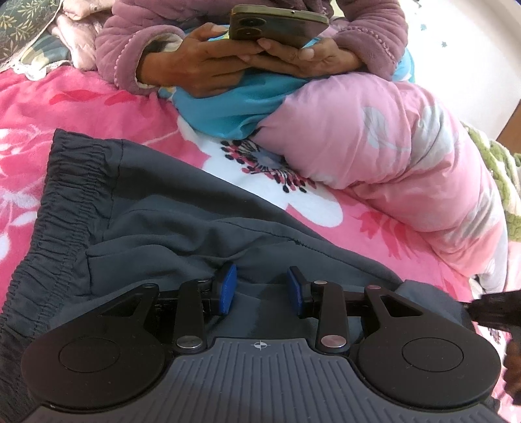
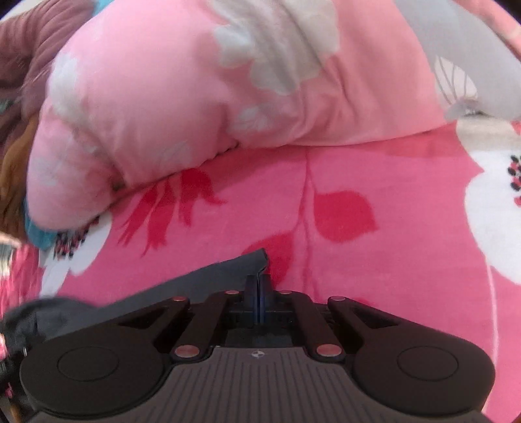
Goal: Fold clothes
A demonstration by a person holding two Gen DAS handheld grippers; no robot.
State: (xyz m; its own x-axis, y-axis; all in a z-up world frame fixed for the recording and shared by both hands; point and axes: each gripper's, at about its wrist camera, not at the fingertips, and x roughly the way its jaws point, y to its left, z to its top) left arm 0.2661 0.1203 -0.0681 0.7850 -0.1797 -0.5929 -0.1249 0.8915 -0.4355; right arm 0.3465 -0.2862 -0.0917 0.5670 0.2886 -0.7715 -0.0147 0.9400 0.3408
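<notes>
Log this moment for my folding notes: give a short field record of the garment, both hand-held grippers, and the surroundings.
garment: dark grey shorts lying on the pink floral blanket, elastic waistband to the left
left hand-held gripper: open, blue pads apart over the fabric
right hand-held gripper: shut on a corner of the shorts
behind: pink quilt
bystander: a seated person holding a phone

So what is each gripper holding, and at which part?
Right gripper: corner of the dark grey shorts. Left gripper: jaws apart over the shorts, gripping nothing.

1 shorts (image 1: pixel 169 208), 1 phone (image 1: pixel 276 26)
</notes>
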